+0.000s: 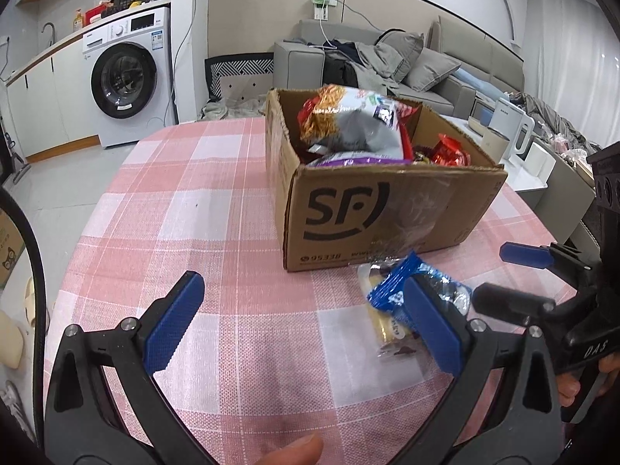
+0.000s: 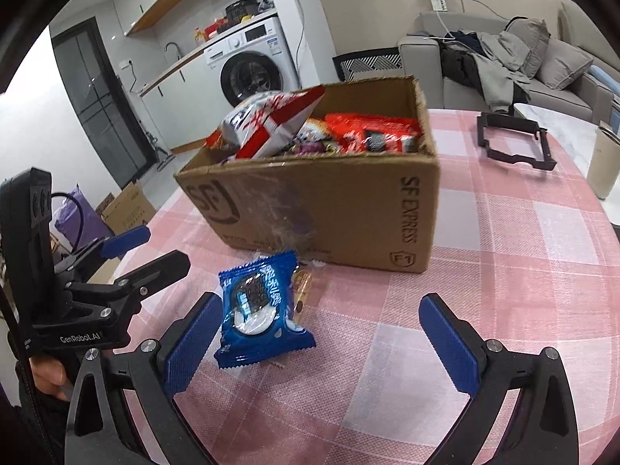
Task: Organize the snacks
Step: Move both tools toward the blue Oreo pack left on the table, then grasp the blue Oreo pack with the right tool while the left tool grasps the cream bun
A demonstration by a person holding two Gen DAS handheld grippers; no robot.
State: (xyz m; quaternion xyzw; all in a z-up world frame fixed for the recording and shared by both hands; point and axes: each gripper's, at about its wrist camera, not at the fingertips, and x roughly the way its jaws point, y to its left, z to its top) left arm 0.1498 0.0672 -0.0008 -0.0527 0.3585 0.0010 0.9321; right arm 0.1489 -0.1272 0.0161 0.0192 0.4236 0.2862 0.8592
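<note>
An open SF cardboard box [image 1: 372, 213] full of snack bags stands on the pink checked tablecloth; it also shows in the right wrist view [image 2: 329, 209]. A blue cookie packet [image 2: 259, 310] lies in front of the box, on top of a clear-wrapped yellow snack [image 1: 387, 325]. The blue packet shows in the left wrist view [image 1: 391, 286] behind my left gripper's right finger. My left gripper [image 1: 306, 314] is open and empty, low over the cloth. My right gripper [image 2: 321, 337] is open and empty, with the blue packet just inside its left finger.
A black plastic frame [image 2: 511, 139] lies on the table behind the box on the right. A beige cup [image 2: 602, 162] stands on a side table. A sofa [image 1: 426, 66] and washing machine [image 1: 128, 81] are behind the table.
</note>
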